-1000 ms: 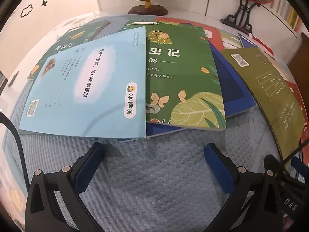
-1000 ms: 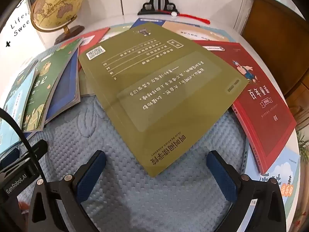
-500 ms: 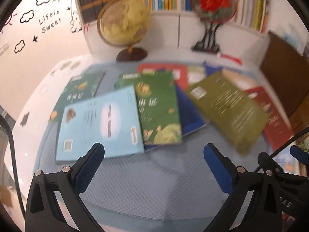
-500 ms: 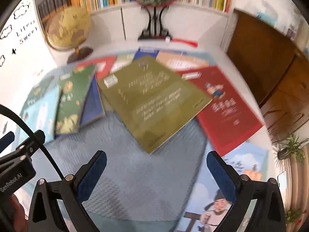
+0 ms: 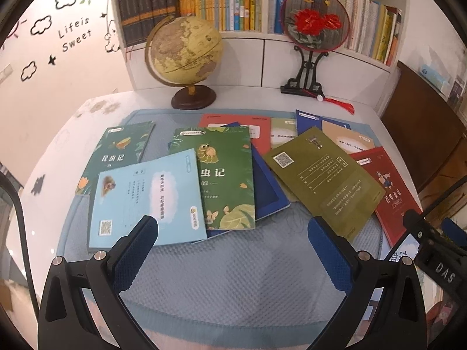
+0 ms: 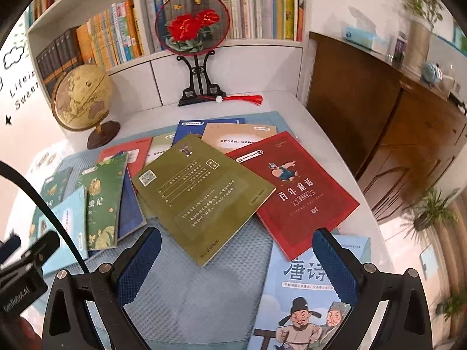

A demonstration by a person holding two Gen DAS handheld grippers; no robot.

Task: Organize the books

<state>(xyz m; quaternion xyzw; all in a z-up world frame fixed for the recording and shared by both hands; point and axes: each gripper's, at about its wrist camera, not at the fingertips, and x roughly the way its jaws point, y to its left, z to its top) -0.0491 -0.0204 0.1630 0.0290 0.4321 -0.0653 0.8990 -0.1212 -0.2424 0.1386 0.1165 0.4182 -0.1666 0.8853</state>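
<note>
Several thin books lie fanned out on a blue quilted mat (image 5: 233, 277). A light blue book (image 5: 146, 201) overlaps a green insect book (image 5: 226, 175), with a second green book (image 5: 116, 151) behind. An olive book (image 5: 321, 180) (image 6: 201, 195) lies tilted across a red book (image 6: 294, 192) and a navy one (image 5: 268, 192). A pale blue cartoon book (image 6: 303, 297) lies at the near right. My left gripper (image 5: 233, 233) hangs open above the mat, holding nothing. My right gripper (image 6: 236, 245) is open too, above the olive book's near corner.
A globe (image 5: 184, 55) and a round embroidered fan on a black stand (image 5: 312, 29) stand at the back of the white table (image 5: 73, 134). Filled bookshelves (image 5: 233, 0) line the wall. A brown wooden cabinet (image 6: 379, 116) borders the table's right side.
Both grippers have pulled back and up from close over the books, so the whole table, globe and shelves now show. The books have not moved. Both stay open.
</note>
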